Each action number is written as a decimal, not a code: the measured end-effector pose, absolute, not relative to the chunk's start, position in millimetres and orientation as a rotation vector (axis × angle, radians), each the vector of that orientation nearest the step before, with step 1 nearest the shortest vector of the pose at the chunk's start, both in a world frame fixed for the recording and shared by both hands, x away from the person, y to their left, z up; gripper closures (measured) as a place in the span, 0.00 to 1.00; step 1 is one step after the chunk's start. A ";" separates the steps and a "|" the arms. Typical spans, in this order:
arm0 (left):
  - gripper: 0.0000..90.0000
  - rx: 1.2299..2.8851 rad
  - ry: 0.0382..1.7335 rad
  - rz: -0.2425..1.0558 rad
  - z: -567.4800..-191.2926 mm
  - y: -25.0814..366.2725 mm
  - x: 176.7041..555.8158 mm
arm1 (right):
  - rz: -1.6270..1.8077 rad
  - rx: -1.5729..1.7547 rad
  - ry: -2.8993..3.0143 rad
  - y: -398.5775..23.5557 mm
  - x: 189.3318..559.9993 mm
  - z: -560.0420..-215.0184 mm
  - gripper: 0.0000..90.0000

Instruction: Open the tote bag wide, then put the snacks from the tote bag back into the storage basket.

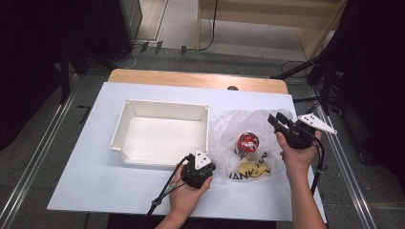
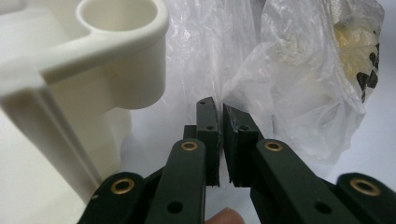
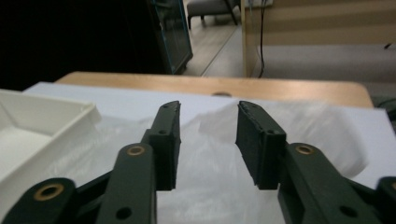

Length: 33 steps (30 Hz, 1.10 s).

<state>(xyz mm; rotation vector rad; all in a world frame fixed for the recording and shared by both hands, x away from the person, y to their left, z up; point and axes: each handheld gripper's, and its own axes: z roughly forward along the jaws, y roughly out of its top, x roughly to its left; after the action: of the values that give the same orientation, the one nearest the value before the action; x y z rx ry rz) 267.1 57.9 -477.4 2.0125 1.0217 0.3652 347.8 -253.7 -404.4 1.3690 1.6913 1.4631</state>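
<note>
High view: a white tray (image 1: pixel 162 131) sits mid-desk (image 1: pixel 95 181), empty as far as I can see. Just right of it lies a clear bag (image 1: pixel 239 126) holding a red can (image 1: pixel 248 143) and something yellow (image 1: pixel 253 168). The left hand-held gripper (image 1: pixel 198 169) is low at the tray's near right corner, touching the bag's left edge. The right hand-held gripper (image 1: pixel 277 121) is over the bag's far right side, tilted toward the tray.

Left gripper view: the jaws of the left hand-held gripper (image 2: pixel 219 109) are nearly closed, with a thin sheet of bag (image 2: pixel 289 84) film pinched between the tips. The tray's corner post (image 2: pixel 121 51) stands just beside them on the left.

Right gripper view: the right hand-held gripper (image 3: pixel 208 116) is well open and holds nothing; a raised peak of bag (image 3: pixel 219 122) shows between and beyond the jaws, with the tray's rim (image 3: pixel 51 116) to the left.

Risks, as I judge them: the left pinch holds only a sliver of film, so a pull could slip or tear it. If the bag lifts unevenly, the can may roll out onto the desk. The left hand-held gripper could also knock the tray corner.
</note>
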 end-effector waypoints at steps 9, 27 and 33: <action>0.99 1.998 1.036 0.349 -477.5 60.1 267.9 | 1.293 1.535 1.765 -251.5 381.3 -431.3 0.79; 1.00 1.959 1.052 0.313 -477.4 65.8 269.6 | 1.283 1.645 1.797 -258.8 353.2 -457.0 0.61; 1.00 1.960 1.048 0.326 -477.1 65.5 268.6 | 1.418 1.539 1.752 -254.8 313.7 -441.5 0.48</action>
<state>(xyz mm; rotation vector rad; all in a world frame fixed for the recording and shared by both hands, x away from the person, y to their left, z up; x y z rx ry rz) 268.6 65.5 -477.1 1.9595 1.0482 0.3261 313.7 -254.8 -441.5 1.5389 1.7524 1.4182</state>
